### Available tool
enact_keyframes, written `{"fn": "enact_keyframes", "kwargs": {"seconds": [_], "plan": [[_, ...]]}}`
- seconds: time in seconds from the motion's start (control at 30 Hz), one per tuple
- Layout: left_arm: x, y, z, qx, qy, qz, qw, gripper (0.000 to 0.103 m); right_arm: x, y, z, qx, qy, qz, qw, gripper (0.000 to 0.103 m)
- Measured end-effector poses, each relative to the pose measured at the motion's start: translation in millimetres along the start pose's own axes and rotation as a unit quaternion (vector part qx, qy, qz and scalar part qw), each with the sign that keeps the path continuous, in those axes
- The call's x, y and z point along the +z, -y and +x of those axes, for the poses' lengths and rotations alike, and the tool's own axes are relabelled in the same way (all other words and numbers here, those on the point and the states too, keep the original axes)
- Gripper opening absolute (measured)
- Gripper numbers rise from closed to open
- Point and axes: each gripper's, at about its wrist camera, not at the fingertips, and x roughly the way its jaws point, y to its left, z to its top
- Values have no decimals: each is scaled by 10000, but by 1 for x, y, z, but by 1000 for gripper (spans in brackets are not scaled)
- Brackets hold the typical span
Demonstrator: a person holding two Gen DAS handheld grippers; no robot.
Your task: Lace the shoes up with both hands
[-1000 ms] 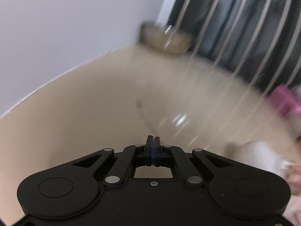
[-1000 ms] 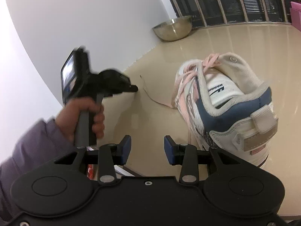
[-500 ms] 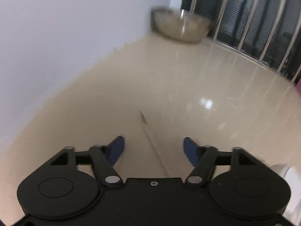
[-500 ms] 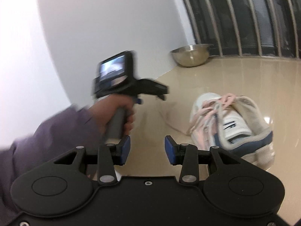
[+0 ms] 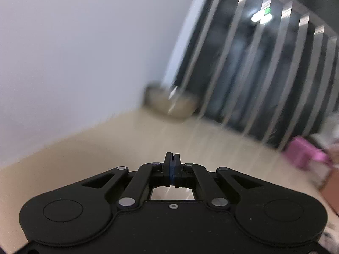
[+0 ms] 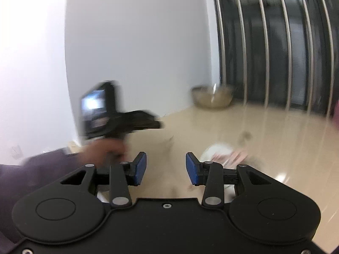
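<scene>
Now the white sneaker with soft pink laces (image 6: 222, 155) sits blurred on the beige floor (image 6: 275, 148) just beyond the right gripper (image 6: 166, 167), whose fingers stand apart, while the left gripper (image 5: 172, 170) is pressed together on nothing visible; limp laces want pinching near the tip.

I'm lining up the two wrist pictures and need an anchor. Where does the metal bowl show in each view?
Left wrist: the metal bowl sits blurred just above centre, at the foot of the wall, beside the dark railing.
Right wrist: the bowl is right of centre, at mid-height, in the same corner.
Shared landmark: the vertical railing bars that begin right beside the bowl.
</scene>
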Motion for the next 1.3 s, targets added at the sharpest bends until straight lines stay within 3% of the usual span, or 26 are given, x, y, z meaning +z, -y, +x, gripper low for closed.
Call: {"fn": "enact_keyframes", "kwargs": {"seconds": [0.13, 0.2, 0.3, 0.33, 0.4, 0.47, 0.53, 0.6, 0.63, 0.67, 0.77, 0.93, 1.0, 1.07, 1.1, 1.2, 1.3], "plan": [[3, 19, -69, -899, 448, 342, 9944, 0, 26, 24, -11, 211, 212, 407, 9987, 45], [2, 31, -92, -1243, 567, 757, 9877, 0, 38, 43, -8, 648, 232, 960, 9930, 50], [-9, 42, -106, -1426, 602, 1287, 9795, 0, 51, 58, 7, 1438, 75, 1372, 9800, 56], [-15, 40, -104, -1383, 427, 1250, 9815, 0, 54, 60, 12, 1493, 24, 1381, 9791, 56], [-27, 32, -93, -978, 28, 1040, 9898, 2, 60, 58, 28, 1100, -82, 1193, 9867, 57], [-37, 18, -84, -441, -404, 676, 9959, 3, 68, 56, 64, 786, -452, 890, 9919, 59], [-40, 2, -85, -153, -668, 162, 9975, 10, 77, 51, 114, 657, -1011, 619, 9908, 59], [-37, -13, -89, 46, -664, -210, 9976, 42, 82, 49, 175, 637, -1476, 501, 9857, 58], [-34, -20, -91, 133, -608, -359, 9974, 51, 80, 46, 207, 510, -1803, 469, 9812, 57], [-31, -26, -94, 203, -540, -495, 9971, 63, 76, 42, 239, 296, -2135, 418, 9756, 52], [-22, -43, -96, 238, -435, -775, 9958, 65, 51, 20, 298, -191, -2736, -7, 9617, 42], [-20, -68, -81, 151, -591, -1315, 9894, 65, 16, -5, 297, -220, -2817, -333, 9587, 36], [-19, -71, -74, 36, -645, -1540, 9860, 65, 16, -9, 293, -181, -2818, -432, 9583, 0], [-22, -77, -64, -303, -694, -1991, 9770, 69, 16, -14, 295, -113, -2909, -784, 9535, 0], [-26, -83, -60, -523, -730, -2335, 9682, 73, 15, -18, 285, -53, -2789, -946, 9556, 0], [-46, -100, -51, -919, -1035, -3374, 9311, 74, 10, -29, 239, 164, -2237, -1320, 9655, 0], [-61, -105, -41, -1140, -1363, -3815, 9071, 74, -2, -34, 191, 370, -1833, -1537, 9703, 0]]}}
